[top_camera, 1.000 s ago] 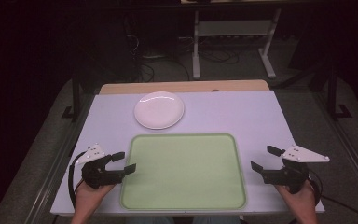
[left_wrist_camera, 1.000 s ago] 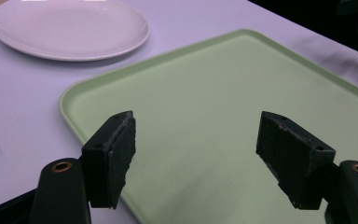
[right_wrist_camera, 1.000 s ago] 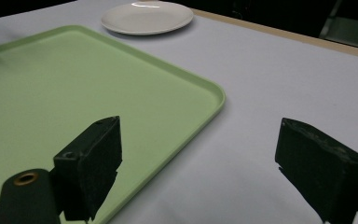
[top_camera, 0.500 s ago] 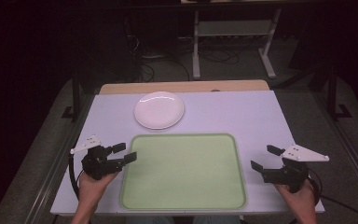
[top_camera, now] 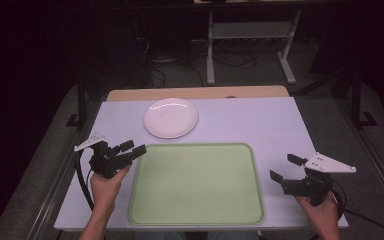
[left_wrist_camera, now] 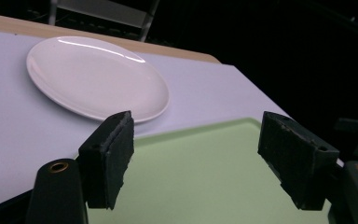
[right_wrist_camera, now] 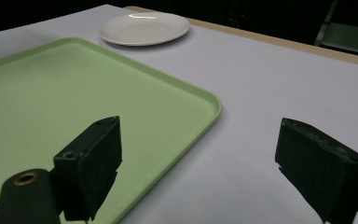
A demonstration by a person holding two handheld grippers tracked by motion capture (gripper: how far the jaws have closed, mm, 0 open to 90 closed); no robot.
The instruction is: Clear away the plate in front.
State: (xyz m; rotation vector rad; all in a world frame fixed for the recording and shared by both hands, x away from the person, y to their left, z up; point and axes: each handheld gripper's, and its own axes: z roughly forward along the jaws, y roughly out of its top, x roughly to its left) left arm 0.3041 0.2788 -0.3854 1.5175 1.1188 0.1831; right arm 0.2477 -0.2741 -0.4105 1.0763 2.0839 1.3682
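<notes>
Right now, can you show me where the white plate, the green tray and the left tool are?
white plate [top_camera: 170, 117]: high view, middle of its bare surface.
green tray [top_camera: 197, 182]: high view, bare middle of its floor.
left tool [top_camera: 132, 148]: high view, midway between its two open fingertips.
</notes>
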